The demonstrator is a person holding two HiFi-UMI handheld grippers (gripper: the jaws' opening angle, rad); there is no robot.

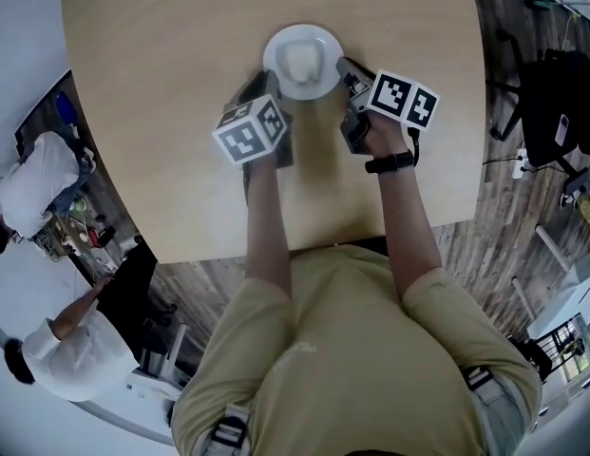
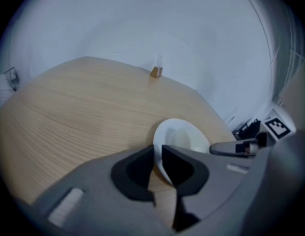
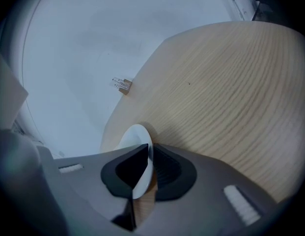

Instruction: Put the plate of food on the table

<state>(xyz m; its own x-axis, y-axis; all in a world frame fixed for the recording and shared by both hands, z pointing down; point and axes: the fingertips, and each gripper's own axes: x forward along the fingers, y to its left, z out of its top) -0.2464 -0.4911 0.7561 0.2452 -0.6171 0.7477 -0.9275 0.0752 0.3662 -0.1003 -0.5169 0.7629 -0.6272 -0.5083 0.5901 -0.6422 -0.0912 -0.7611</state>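
Plate [image 1: 318, 36] seen at upper centre of worktop [image 1: 171, 84] | rim gripped by left gripper [image 2: 157, 151] fingers, opposite rim by right gripper [image 3: 150, 154] fingers | pale food [image 1: 302, 62] shown in head view, hidden in right gripper view

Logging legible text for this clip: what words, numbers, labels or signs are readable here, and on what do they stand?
No readable words or numbers anywhere.
Left marker cube, right marker cube: black-and-white square patterns only, no letters.
Shirt: faint chest print, too blurred to read.
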